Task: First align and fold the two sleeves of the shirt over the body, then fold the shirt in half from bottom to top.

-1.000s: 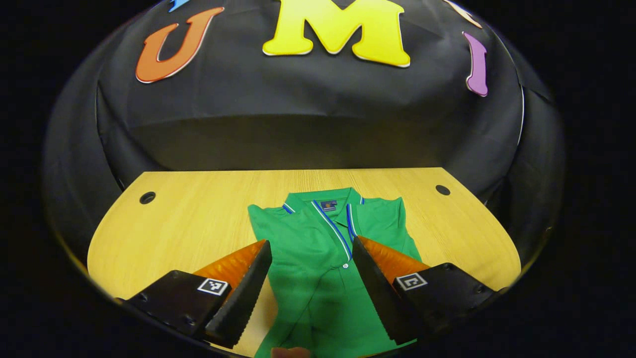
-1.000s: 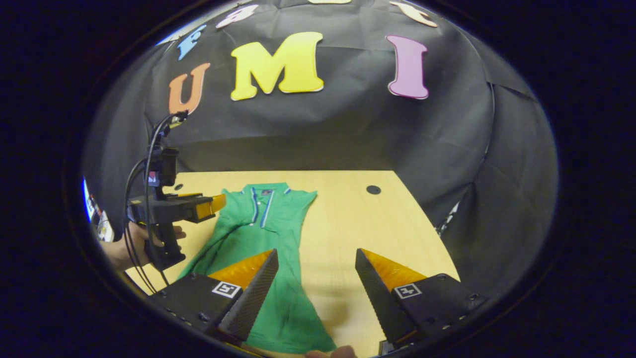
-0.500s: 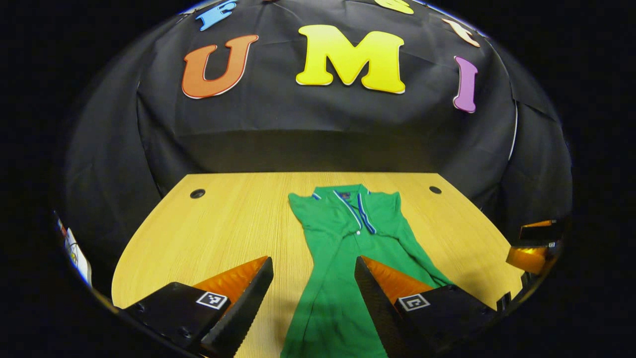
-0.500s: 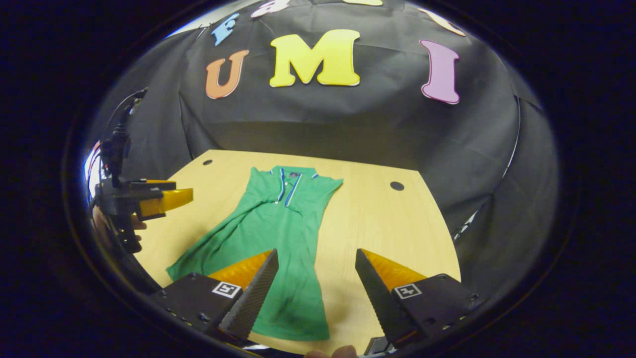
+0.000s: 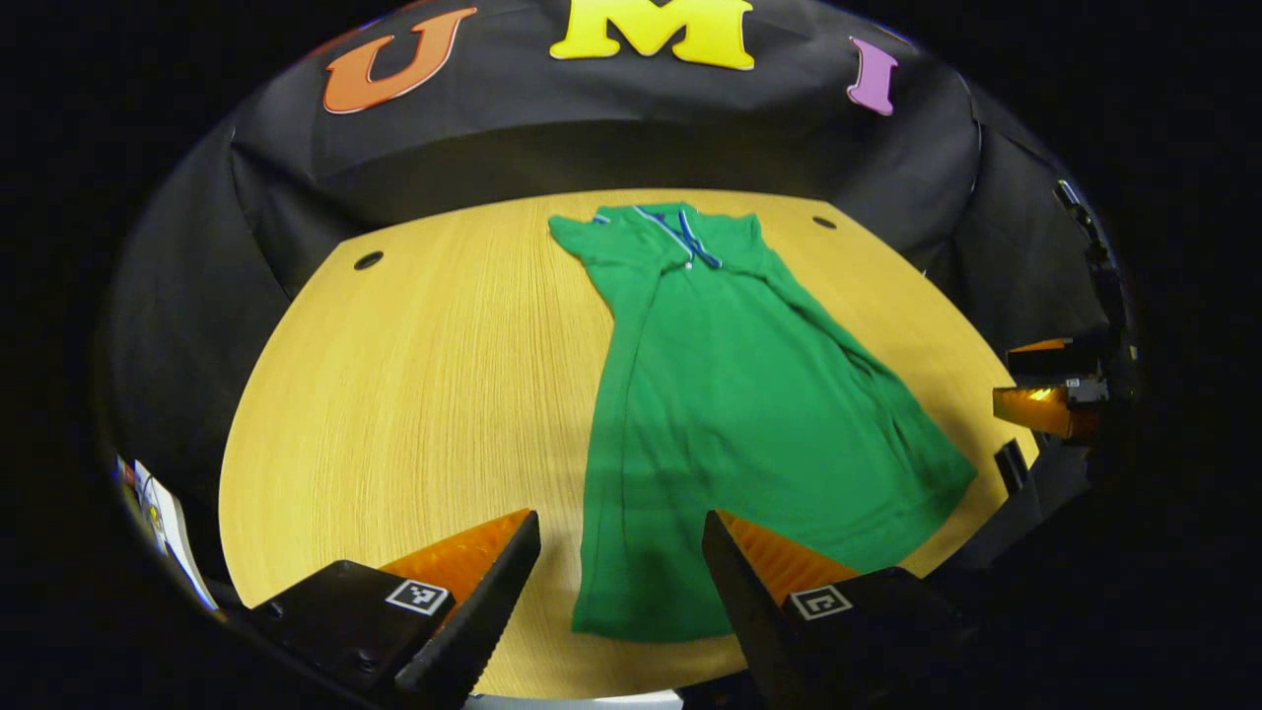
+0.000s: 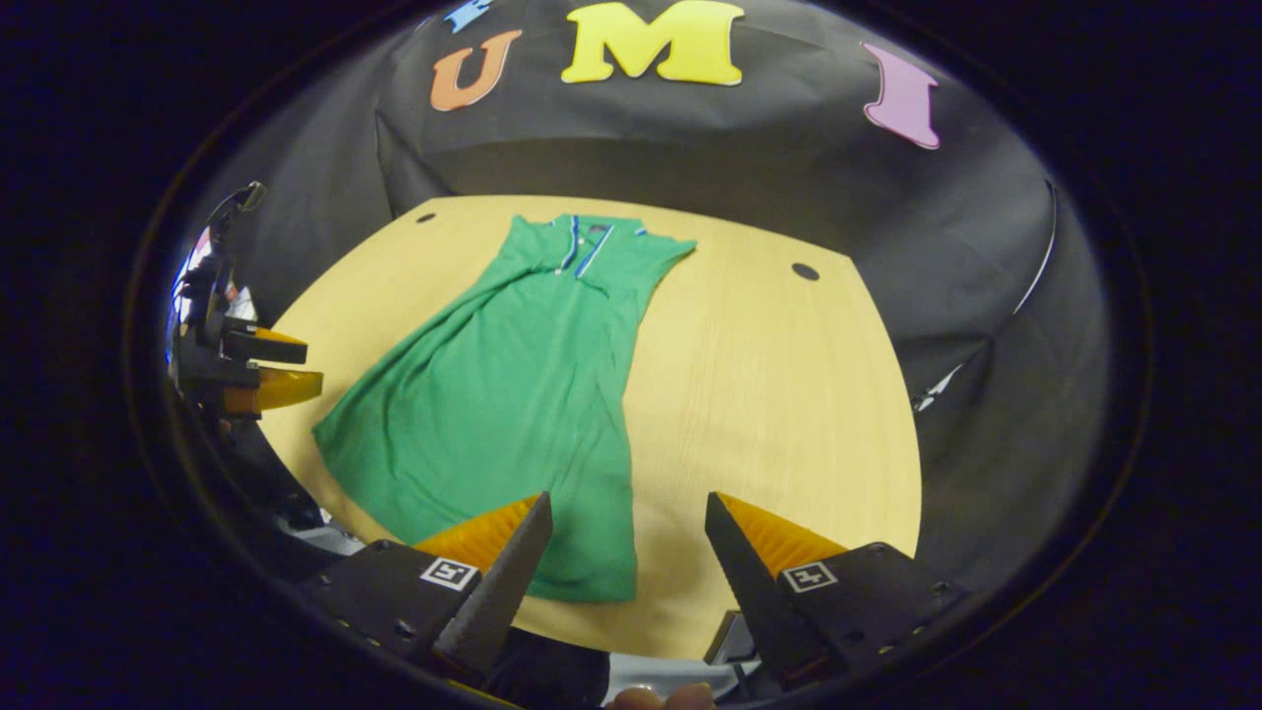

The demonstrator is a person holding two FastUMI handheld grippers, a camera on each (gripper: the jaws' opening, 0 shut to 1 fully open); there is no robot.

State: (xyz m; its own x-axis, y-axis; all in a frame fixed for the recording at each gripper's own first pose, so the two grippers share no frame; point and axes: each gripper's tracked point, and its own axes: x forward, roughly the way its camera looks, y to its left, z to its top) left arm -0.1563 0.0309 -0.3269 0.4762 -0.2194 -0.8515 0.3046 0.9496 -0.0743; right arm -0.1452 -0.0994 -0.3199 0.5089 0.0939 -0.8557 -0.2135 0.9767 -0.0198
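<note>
In the left gripper view, the left gripper shows at the bottom of the frame with its two fingers spread wide and nothing between them. It hangs above the near edge of the wooden table, which fills the middle of the frame. The green shirt lies flat on the table, right of centre, running from the collar in the upper middle of the frame down to the hem near the bottom. The sleeves are already folded in over the body, so the shirt reads as one long panel that widens toward the lower right. The hem lies just past the right finger's tip; whether they touch cannot be told. Two dark round holes sit in the tabletop near its far edge. At the right edge of the frame the right gripper shows side-on, off the table; its jaw state cannot be read from here.

In the right gripper view, the right gripper sits at the bottom of the frame, jaws wide and empty, above the table's near edge. The shirt lies left of centre, collar at the upper middle, hem at the lower left beside the left finger. The left gripper appears at the left edge of the frame, clear of the cloth.
</note>
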